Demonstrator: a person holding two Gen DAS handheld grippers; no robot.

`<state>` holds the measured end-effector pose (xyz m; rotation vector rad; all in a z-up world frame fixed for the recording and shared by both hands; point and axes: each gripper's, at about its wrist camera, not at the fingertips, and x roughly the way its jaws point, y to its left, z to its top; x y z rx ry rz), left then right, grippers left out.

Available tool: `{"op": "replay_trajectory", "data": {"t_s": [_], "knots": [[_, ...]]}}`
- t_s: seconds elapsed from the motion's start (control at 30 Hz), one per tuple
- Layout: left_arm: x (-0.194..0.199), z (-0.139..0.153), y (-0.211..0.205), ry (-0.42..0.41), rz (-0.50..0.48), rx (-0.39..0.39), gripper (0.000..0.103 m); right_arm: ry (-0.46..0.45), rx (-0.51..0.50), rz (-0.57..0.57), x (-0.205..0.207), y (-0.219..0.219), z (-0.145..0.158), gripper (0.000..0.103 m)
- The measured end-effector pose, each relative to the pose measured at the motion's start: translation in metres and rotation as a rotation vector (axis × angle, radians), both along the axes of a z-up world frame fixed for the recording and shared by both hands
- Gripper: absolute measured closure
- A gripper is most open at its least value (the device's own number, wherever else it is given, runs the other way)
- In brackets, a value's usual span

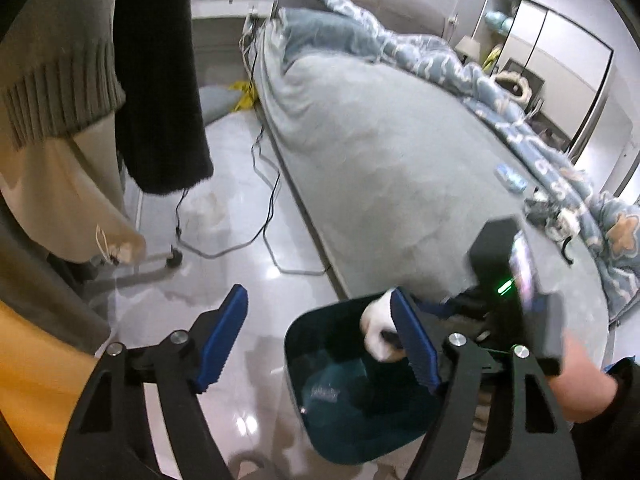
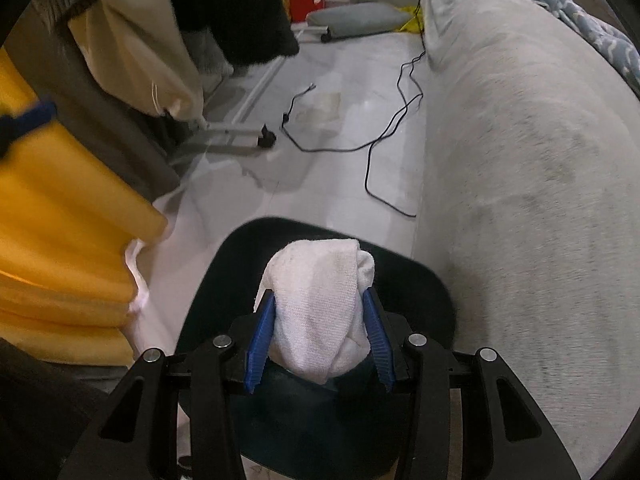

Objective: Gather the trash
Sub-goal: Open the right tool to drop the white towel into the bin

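right gripper point(image 2: 319, 334): fingers clamped on white wad point(image 2: 320, 304), lower centre, above dark bin point(image 2: 424, 280) | left gripper point(image 1: 318, 340): fingers apart, empty | bin beside bed point(image 2: 540, 160)

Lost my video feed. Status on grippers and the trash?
Right gripper shut on white wad, above dark bin. Left gripper open, empty. Bin mouth unobstructed.
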<state>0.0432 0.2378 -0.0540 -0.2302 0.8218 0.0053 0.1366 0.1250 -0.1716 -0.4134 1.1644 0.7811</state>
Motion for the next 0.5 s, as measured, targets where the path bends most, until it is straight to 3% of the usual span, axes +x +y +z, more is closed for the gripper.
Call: {"op": "replay_trajectory", "data": {"t_s": [0.2, 0.27, 0.4, 0.5], "knots": [[-0.006, 0.022, -0.004, -0.101, -0.003, -0.012, 0.033, 0.011, -0.086, 0.041, -0.010, 0.005, -0.023, 0.055], [-0.008, 0.029, -0.007, -0.134, -0.006, -0.011, 0.033, 0.011, -0.102, 0.052, -0.013, 0.003, -0.025, 0.050], [-0.008, 0.039, -0.015, -0.183, -0.005, -0.012, 0.033, 0.003, -0.128, 0.054, -0.014, -0.001, -0.025, 0.028], [-0.008, 0.045, -0.021, -0.209, -0.006, 0.002, 0.033, -0.001, -0.120, 0.055, -0.015, -0.008, -0.018, 0.027]]}}
